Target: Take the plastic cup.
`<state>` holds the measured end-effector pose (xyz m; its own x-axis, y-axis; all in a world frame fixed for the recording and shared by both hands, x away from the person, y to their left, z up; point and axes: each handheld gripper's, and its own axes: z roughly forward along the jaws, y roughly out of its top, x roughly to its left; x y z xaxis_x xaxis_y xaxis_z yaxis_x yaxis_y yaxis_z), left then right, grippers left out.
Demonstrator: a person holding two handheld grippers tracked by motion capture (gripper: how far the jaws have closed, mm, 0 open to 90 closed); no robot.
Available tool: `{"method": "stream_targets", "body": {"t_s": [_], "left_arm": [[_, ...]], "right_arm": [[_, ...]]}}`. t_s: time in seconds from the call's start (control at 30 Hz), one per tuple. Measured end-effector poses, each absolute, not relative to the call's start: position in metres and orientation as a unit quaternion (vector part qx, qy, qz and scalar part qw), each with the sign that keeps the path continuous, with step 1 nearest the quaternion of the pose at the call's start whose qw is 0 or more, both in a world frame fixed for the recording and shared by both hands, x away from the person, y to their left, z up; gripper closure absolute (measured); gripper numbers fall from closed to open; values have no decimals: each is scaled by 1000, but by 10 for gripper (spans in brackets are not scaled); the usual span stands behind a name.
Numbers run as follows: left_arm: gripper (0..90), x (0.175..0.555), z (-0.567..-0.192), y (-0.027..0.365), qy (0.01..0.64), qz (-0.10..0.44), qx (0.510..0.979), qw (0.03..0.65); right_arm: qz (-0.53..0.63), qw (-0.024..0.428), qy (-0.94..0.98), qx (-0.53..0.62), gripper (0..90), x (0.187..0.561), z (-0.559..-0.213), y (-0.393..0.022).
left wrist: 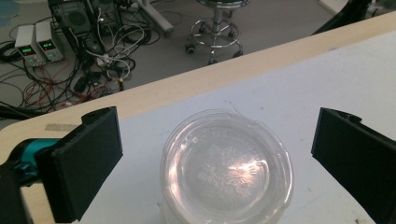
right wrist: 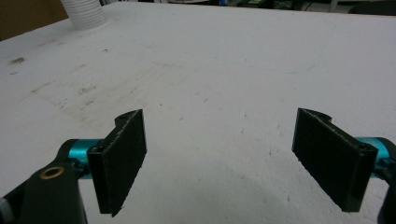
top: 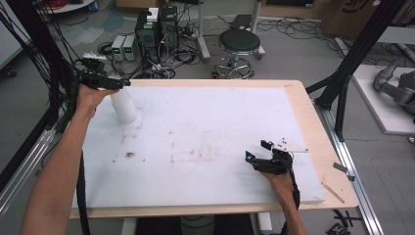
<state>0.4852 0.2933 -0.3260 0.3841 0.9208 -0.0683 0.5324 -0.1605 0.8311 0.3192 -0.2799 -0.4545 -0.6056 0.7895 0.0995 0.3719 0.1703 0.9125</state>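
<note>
A white stack of upturned plastic cups point(top: 124, 105) stands at the far left of the white board point(top: 205, 127). My left gripper point(top: 117, 83) hovers just above it, held from the left by a hand. From the left gripper view I look down on the stack's clear round bottom point(left wrist: 227, 168); the left gripper point(left wrist: 217, 140) is open, its black jaws wide on either side and clear of the cup. My right gripper point(top: 258, 150) rests low on the board near the front right. It is open point(right wrist: 219, 126) with only bare board between its jaws. The cup stack point(right wrist: 85, 13) shows far off.
The board lies on a wooden table with a bare rim point(top: 313, 122) at the right. Dark smudges point(top: 129, 154) mark the board's left middle. Beyond the far edge are a stool point(top: 239, 44), power supplies and cables point(top: 156, 29). A black frame post point(top: 357, 54) stands at the right.
</note>
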Motion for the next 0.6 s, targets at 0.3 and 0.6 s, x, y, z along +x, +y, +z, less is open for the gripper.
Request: {"method": "stream_targets", "body": {"t_s": [0.3,0.6], "left_arm": [[18,492,-336,292,522,227,735,368],[70,495,-340,289,520,218,742,362]], "right_arm": [[510,207,737,394,177,318,-454,-280],[509,206,737,395,177,318,-454,-279]]}}
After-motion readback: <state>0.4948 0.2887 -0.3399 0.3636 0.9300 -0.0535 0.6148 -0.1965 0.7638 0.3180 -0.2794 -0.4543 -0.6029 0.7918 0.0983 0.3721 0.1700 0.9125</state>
